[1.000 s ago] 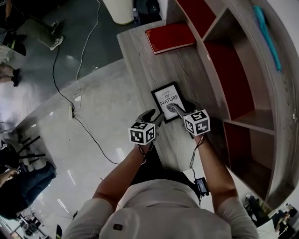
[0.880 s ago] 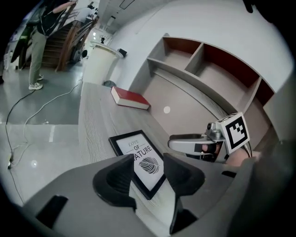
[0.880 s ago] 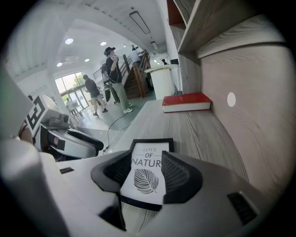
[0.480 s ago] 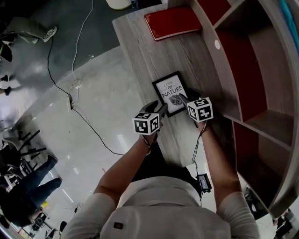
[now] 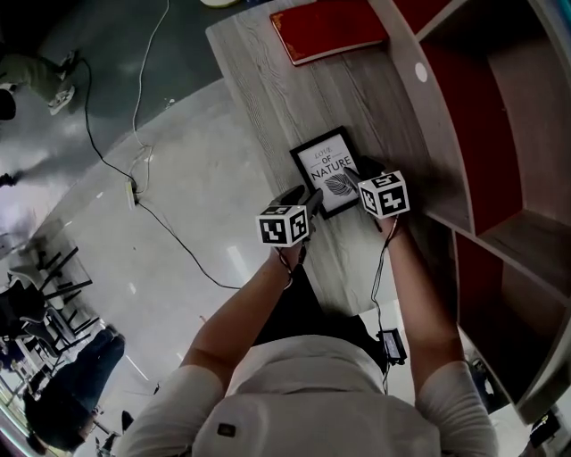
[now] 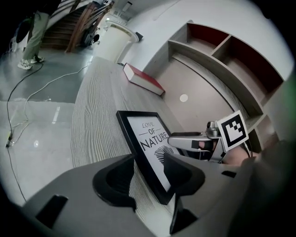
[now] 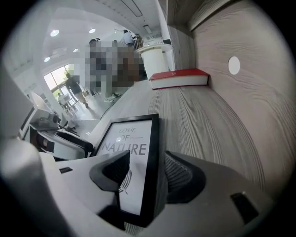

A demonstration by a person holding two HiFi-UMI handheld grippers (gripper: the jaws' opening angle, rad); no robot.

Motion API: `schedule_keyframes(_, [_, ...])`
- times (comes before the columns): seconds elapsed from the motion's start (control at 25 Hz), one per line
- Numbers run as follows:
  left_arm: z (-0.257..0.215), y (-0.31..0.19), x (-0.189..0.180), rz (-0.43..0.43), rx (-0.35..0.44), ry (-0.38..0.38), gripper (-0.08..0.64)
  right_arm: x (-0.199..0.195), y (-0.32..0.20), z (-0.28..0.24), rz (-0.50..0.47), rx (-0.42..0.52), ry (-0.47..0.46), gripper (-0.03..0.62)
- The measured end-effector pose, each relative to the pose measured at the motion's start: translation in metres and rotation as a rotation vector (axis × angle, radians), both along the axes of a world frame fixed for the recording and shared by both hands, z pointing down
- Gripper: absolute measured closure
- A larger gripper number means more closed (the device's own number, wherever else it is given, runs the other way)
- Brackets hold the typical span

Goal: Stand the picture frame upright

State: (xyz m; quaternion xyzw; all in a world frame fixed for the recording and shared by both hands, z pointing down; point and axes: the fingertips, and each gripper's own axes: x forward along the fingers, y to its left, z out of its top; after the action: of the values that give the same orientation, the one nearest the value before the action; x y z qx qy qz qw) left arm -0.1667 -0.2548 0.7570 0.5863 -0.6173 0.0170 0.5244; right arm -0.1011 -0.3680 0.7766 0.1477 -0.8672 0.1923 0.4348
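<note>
The black picture frame (image 5: 326, 170) with a white "NATURE" print lies face up on the wooden table (image 5: 259, 98). My left gripper (image 5: 303, 198) is at its near left corner. In the left gripper view the frame's left edge (image 6: 148, 139) runs between the spread jaws, with a gap at the outer jaw. My right gripper (image 5: 357, 174) is at the near right side. In the right gripper view the frame's right edge (image 7: 129, 143) sits between its wide jaws. Both grippers are open, and neither visibly presses on the frame.
A red book (image 5: 330, 27) lies at the table's far end. A wooden shelf unit with red backs (image 5: 482, 134) stands along the right. A white round bin (image 7: 155, 58) stands beyond the book. Cables (image 5: 134, 178) run over the floor on the left.
The head view has shifted, so the frame and both grippers sit higher in the picture. Both grippers stay at the frame's near corners. The frame has not visibly moved on the table.
</note>
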Motion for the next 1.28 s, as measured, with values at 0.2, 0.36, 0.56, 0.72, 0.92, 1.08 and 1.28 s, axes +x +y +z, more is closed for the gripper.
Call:
schedule_keyframes(0.2, [0.006, -0.005, 0.003, 0.008, -0.019, 0.013, 0.337, -0.002, 0.002, 0.002, -0.028, 0.001, 0.012, 0.359])
schedule_keyframes(0.36, [0.006, -0.006, 0.002, 0.007, -0.022, 0.014, 0.337, -0.005, 0.012, 0.001, -0.038, -0.002, 0.014, 0.359])
schedule_keyframes(0.56, [0.009, -0.005, 0.001, -0.009, -0.035, 0.005, 0.344, -0.002, 0.012, 0.005, 0.007, 0.003, 0.029, 0.377])
schedule_keyframes(0.72, [0.010, -0.004, -0.001, 0.010, -0.059, -0.023, 0.375, 0.006, 0.013, 0.003, 0.051, -0.002, 0.043, 0.400])
schedule_keyframes(0.92, [0.013, 0.002, -0.002, 0.090, -0.098, -0.077, 0.451, 0.025, 0.021, -0.004, 0.132, -0.020, 0.026, 0.453])
schedule_keyframes(1.08, [0.009, 0.008, 0.001, 0.102, -0.103, -0.096, 0.459, 0.033, 0.027, -0.014, 0.166, -0.005, 0.009, 0.483])
schedule_keyframes(1.28, [-0.010, 0.026, 0.006, 0.052, -0.077, -0.114, 0.472, 0.041, 0.043, -0.038, 0.154, 0.027, -0.035, 0.509])
